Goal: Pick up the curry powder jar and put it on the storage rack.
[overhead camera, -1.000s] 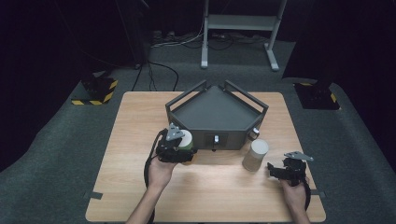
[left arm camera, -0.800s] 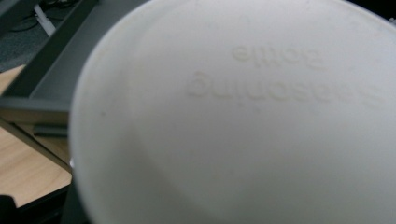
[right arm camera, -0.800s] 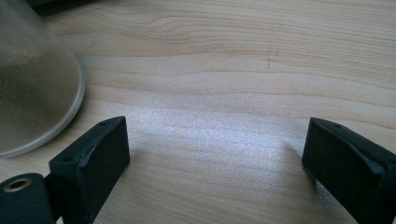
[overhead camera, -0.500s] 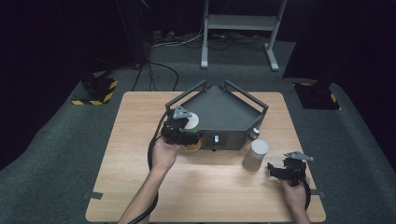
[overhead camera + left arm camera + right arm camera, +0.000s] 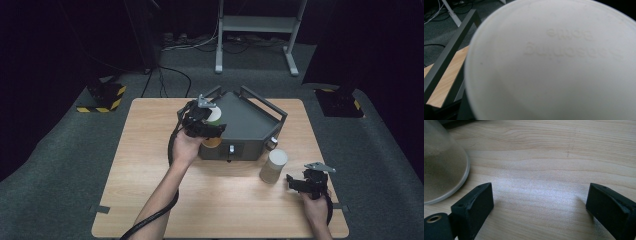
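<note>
A: So where was the cup (image 5: 214,114)?
B: Clamped in the left gripper (image 5: 204,120), above the grey box (image 5: 250,125). Best lowered upright, slowly. The right gripper (image 5: 306,184) rested open beside the frosted tumbler (image 5: 273,165).

Dark lab or studio, black curtains, grey carpet (image 5: 60,150), hazard-striped bases (image 5: 102,97), cables, metal stand (image 5: 257,30)

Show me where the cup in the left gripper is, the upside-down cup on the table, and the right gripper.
white cup (image 5: 215,114), high view, on its side wall beside the left gripper.
upside-down cup (image 5: 274,165), high view, on its side wall.
right gripper (image 5: 539,202), right gripper view, midway between its open jaws.
</note>
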Demonstrator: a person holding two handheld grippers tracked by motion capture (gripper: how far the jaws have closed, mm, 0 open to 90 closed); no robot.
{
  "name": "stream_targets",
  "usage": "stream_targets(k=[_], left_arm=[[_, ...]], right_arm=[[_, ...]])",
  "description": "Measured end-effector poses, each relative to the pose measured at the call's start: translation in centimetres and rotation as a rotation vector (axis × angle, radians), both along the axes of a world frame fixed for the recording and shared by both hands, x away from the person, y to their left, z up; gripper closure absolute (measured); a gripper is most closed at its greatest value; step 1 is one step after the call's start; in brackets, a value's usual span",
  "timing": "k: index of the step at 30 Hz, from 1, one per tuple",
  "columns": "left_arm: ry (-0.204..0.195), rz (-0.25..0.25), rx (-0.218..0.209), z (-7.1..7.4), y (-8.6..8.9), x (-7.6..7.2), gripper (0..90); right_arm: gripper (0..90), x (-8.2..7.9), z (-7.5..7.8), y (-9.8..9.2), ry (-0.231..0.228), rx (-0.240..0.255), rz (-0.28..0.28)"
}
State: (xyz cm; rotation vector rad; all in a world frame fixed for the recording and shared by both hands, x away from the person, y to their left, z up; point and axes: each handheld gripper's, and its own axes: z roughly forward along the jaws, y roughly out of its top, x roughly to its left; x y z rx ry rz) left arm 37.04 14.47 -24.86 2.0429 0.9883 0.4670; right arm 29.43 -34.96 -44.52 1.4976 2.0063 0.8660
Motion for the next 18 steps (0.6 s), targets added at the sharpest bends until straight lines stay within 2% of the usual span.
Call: stream_targets(k=[7,11,14,18], left_arm=[[0.005,0.043,0.005,0.3,-1.0,1.6,34.3],[0.012,0.054,-0.014,0.2,-1.4,2.6,34.3],[0.010,0.069,0.018,0.2,-2.4,3.1,34.3],[0.015,0.085,0.032,0.0,-3.1,3.8,34.4]], right_arm=[[6.9,0.0,0.0,-0.1,0.000,0.003,0.000],[6.9,0.0,0.0,0.0,0.000,0.002,0.001],[6.8,0.0,0.0,0.0,0.001,0.000,0.001],[6.8,0.0,0.0,-0.1,0.001,0.003,0.001]])
